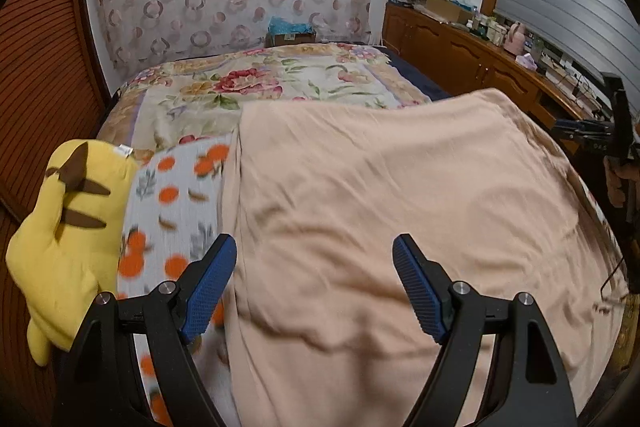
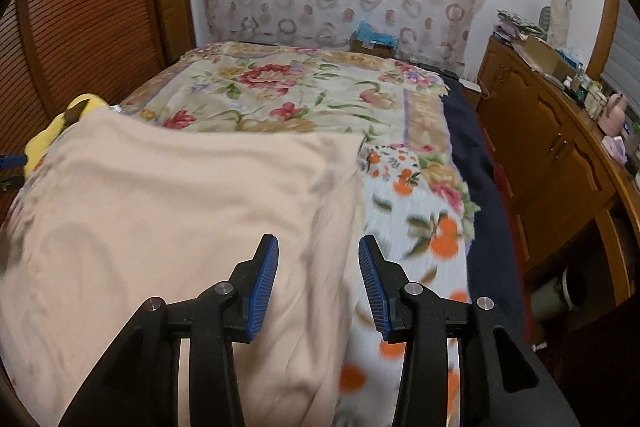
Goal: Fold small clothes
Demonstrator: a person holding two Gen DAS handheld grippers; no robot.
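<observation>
A: Found the blue pads (image 1: 208, 287) of the left gripper (image 1: 314, 241) spread wide, pinching nothing. Hung over the near left part of the peach garment (image 1: 400, 187), close to its left edge.

B: And at the right gripper (image 2: 318, 241)?

A: Stood parted too, though less widely, and gripped nothing either. Hovered above the garment's right edge, just beside the orange-print blanket (image 2: 420, 227).

B: Placed the garment where, exactly?

A: Lay flat across the near half of the bed, on top of that blanket, with the floral quilt (image 1: 240, 87) beyond. Sat near the yellow plush toy (image 1: 68, 219) on the left, apart from it by a strip of blanket.

B: Judged to handle how?

A: Looked light, thin and limp, with shallow wrinkles all over and no stiffness anywhere. Would probably sag and drape at once when lifted, and crease wherever laid. Seemed neither fragile nor slippery; might cling a little to the fuzzy blanket beneath.

B: Made out sleeves or a neckline?

A: Could not tell; showed only a plain rectangle with a straight left edge.

B: Best taken hold of where?

A: Probably at the two near corners, or along the side edges, one gripper each. Called for a shallow pinch on the peach cloth alone, so as not to catch the blanket underneath. Would need both ends raised together to keep the fold line straight.
</observation>
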